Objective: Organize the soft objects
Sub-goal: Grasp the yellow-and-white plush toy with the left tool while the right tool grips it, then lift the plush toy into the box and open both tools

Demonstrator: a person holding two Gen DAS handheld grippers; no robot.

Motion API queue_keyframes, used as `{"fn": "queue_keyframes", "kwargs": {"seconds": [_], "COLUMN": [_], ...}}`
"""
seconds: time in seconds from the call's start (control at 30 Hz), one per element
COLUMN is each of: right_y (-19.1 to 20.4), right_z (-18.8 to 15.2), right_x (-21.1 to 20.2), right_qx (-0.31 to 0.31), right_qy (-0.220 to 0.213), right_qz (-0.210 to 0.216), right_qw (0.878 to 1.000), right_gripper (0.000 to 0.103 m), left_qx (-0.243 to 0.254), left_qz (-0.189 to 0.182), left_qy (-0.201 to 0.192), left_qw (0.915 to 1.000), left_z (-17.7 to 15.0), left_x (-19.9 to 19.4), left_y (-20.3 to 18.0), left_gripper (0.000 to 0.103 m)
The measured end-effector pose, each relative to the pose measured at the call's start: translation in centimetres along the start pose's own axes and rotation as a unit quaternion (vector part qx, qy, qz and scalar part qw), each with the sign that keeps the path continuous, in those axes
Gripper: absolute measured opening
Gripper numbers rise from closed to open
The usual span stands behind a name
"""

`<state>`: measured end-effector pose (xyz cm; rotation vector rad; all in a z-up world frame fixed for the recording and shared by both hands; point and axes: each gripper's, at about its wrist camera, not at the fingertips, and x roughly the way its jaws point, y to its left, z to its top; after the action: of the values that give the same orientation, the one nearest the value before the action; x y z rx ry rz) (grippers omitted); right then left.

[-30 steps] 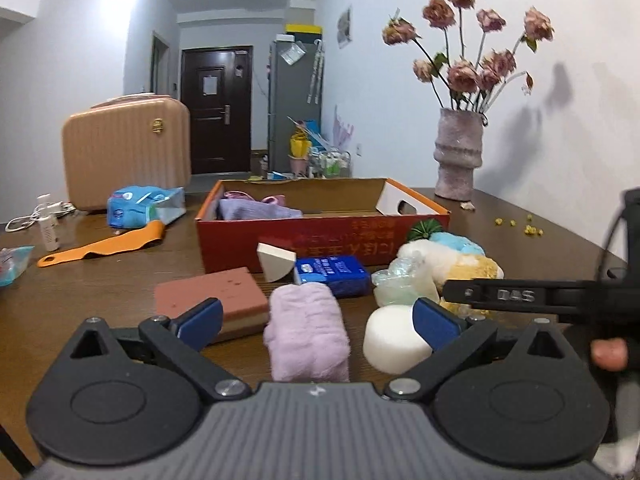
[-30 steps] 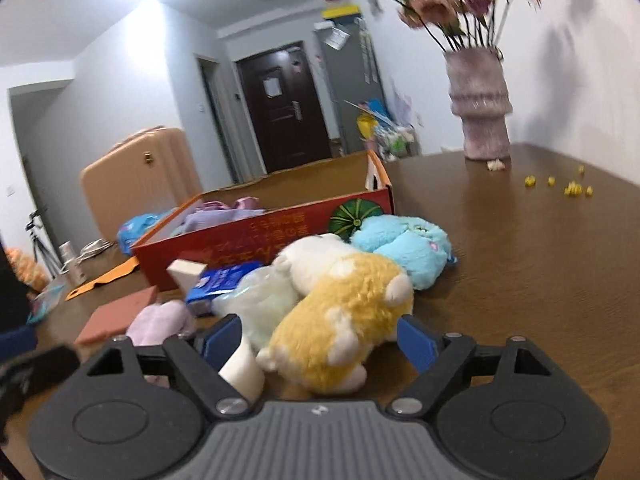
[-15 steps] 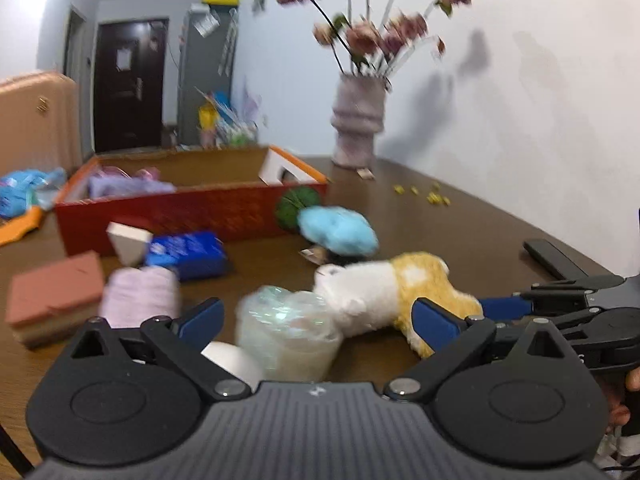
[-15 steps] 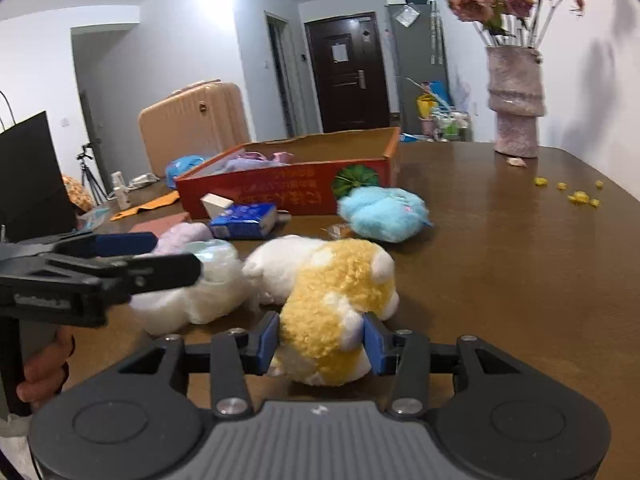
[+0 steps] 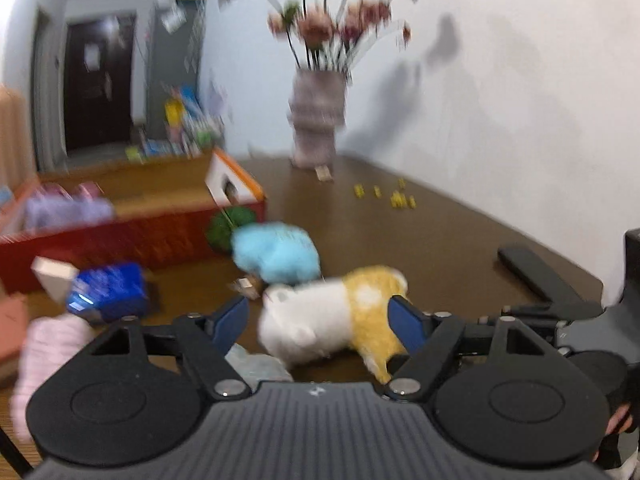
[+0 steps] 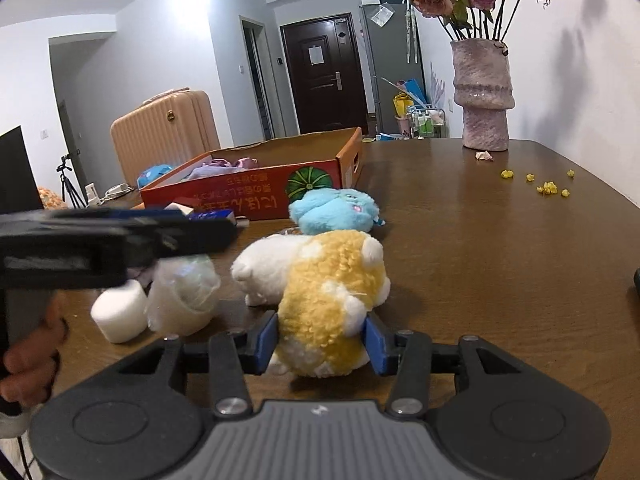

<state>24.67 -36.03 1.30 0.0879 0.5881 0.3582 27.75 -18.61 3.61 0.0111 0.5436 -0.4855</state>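
We see the yellow-and-white plush toy lying on the desk, and our right tongs are clenched on its yellow rear end, both blue pads pressed into the fur. Our left tongs stand spread wide, one pad on either side of the same toy without touching it. Just beyond the toy lies a blue plush, against the front wall of the red cardboard box. That wall carries a green melon picture and a row of yellow characters, upside down to us and not readable. Inside the box we see purple cloth. Left of the toy sit a crinkled clear bundle and a white cylinder, touching each other. A blue packet lies near the box; its print is blurred. Right of the toy the desk runs bare to its rounded edge, with small yellow bits scattered near the vase at the far side.
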Motion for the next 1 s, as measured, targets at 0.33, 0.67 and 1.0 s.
{"fn": "queue_keyframes", "kwargs": {"seconds": [0.33,0.67,1.0], "right_y": [-0.7,1.6,4.3], "right_z": [0.4,3.4,16.6], "right_x": [0.8,-2.1,4.4], "right_qx": [0.002,-0.014,-0.082], "right_qy": [0.009,-0.021,-0.055], "right_qz": [0.014,0.03,0.072], "right_qw": [1.0,0.999,0.992], "right_gripper": [0.044,0.041,0.04], "left_qx": [-0.073,-0.077,-0.121], "left_qz": [-0.044,-0.045,-0.013], "left_qy": [0.057,0.002,-0.019], "left_qw": [0.9947,0.996,0.9924], "left_z": [0.3,3.1,14.8], "left_x": [4.4,-0.1,1.7], "left_y": [2.8,2.7,12.7], "left_gripper": [0.072,0.072,0.06]}}
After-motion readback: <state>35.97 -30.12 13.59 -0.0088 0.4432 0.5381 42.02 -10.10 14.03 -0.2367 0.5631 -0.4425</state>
